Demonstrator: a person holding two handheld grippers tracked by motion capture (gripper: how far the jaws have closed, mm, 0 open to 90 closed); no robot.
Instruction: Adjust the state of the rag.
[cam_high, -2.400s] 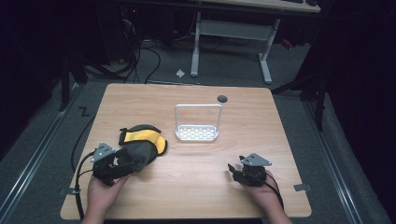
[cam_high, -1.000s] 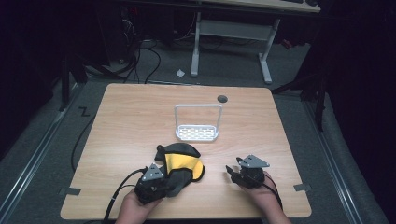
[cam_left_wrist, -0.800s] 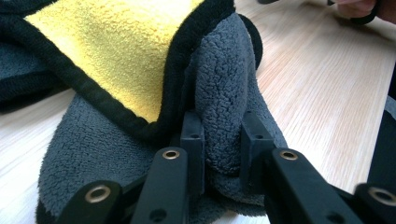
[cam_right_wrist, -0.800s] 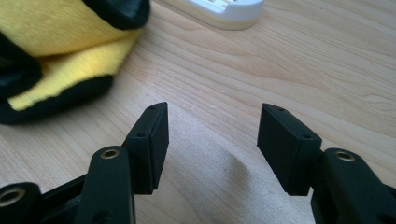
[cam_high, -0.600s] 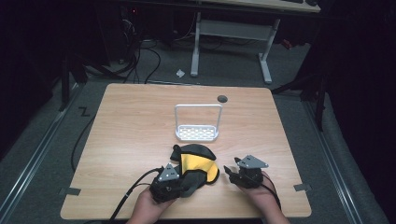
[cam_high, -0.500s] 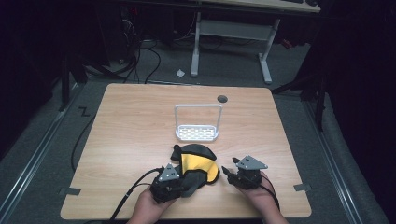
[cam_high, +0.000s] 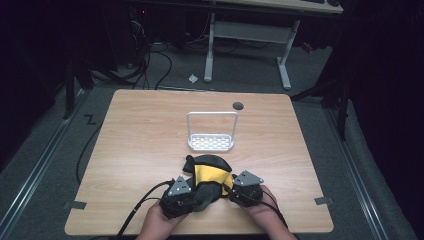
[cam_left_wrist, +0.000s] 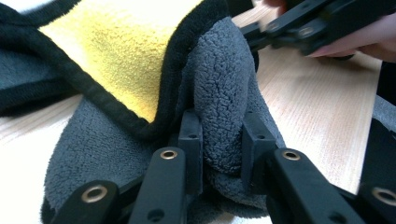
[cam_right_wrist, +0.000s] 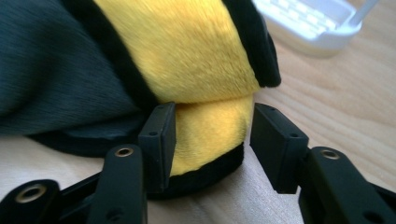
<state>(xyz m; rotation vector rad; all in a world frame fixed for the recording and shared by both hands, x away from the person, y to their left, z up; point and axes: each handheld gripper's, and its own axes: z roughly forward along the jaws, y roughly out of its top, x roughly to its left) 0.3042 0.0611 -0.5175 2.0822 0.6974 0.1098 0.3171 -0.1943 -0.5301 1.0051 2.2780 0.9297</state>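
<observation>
The yellow-and-grey microfibre cloth (cam_high: 207, 177) lies bunched at the near edge of the counter (cam_high: 145, 135), just in front of the white wire-handled rack (cam_high: 211, 142), and both hands have closed in on it from either side, which looks like the start of spreading or folding it. The left claw (cam_left_wrist: 219, 140) is clamped on a thick roll of the grey fleece, its jaws pressed into the pile, so that end is anchored and can be pulled taut. The right claw (cam_right_wrist: 210, 135) stands part open, its jaws set on either side of a folded yellow corner with black piping; the left jaw touches the fabric while a gap shows at the right one. That corner sits squarely between the jaws, low against the wood, so closing there should catch it.
</observation>
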